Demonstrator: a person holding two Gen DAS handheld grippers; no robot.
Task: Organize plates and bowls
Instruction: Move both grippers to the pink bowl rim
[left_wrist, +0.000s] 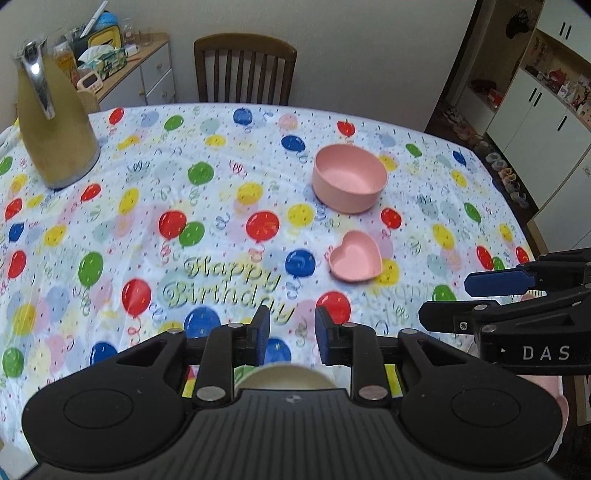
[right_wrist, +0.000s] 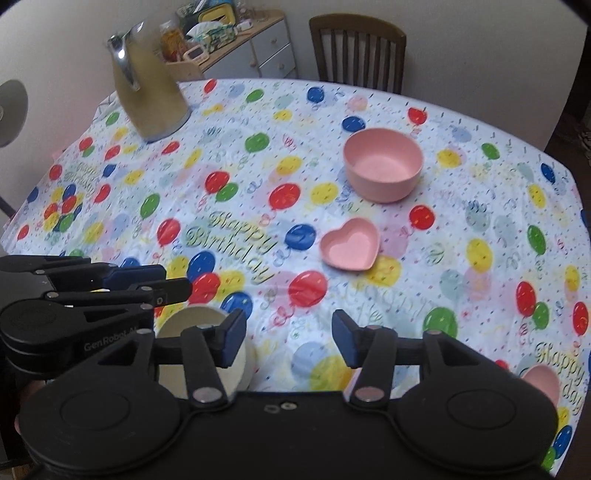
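1. Fingers of left gripper (left_wrist: 291, 334) parted a little, nothing between the pads; fingers of right gripper (right_wrist: 289, 341) parted wider, also empty. Both held above the near edge of the table (left_wrist: 221, 184).
2. Cream bowl (right_wrist: 207, 347) sits on the cloth at near left, directly below the left gripper and just left of the right gripper's left pad; touched by neither. Only its rim shows in the left wrist view, whether anything is stacked inside cannot be told.
3. Pink round bowl (left_wrist: 349, 179) stands alone, far right of centre, upright and empty.
4. Pink heart dish (left_wrist: 355, 262) lies nearer, just in front of the round bowl, apart from it, empty.
5. Another pink piece (right_wrist: 543, 384) peeks out at near right behind the right gripper body; shape half hidden, possibly a second heart dish.
6. Thermos jug (left_wrist: 55, 122) at far left, wooden chair (left_wrist: 245, 70) beyond the table; not part of the job.
7. Progress judged early to middle: pieces scattered, no visible stack of pink items. Likely left: gather round bowl, heart dish and the near-right piece into one group or stack.
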